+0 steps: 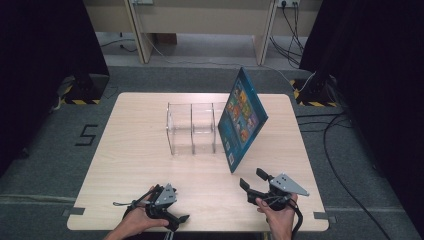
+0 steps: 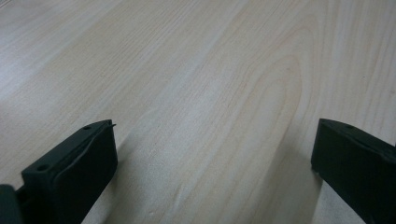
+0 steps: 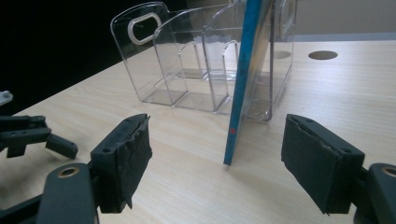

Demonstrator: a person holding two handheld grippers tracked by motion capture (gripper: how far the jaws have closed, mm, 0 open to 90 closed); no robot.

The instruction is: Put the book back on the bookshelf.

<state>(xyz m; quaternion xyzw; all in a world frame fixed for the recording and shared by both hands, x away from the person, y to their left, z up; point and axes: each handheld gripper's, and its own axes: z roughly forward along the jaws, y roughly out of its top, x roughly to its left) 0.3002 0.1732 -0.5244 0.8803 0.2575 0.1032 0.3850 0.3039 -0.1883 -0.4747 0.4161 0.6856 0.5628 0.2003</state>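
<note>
A clear plastic organizer (image 1: 192, 127) with several compartments stands in the middle of the wooden table (image 1: 135, 160). A blue picture book (image 1: 242, 117) stands on its edge and leans against the organizer's right side. In the right gripper view the book's blue edge (image 3: 245, 79) rises just ahead, with the organizer (image 3: 187, 60) behind it. My right gripper (image 1: 252, 179) (image 3: 217, 158) is open and empty, a short way in front of the book's lower corner. My left gripper (image 1: 177, 220) (image 2: 215, 158) is open over bare wood near the table's front edge, holding nothing. It also appears at the left of the right gripper view (image 3: 28, 135).
Black stands on yellow-striped bases (image 1: 82, 92) (image 1: 312, 92) flank the table's far corners. Cables (image 1: 340, 165) trail over the grey floor to the right. A round hole (image 3: 322, 55) shows in the tabletop beyond the book. Bare wood lies left of the organizer.
</note>
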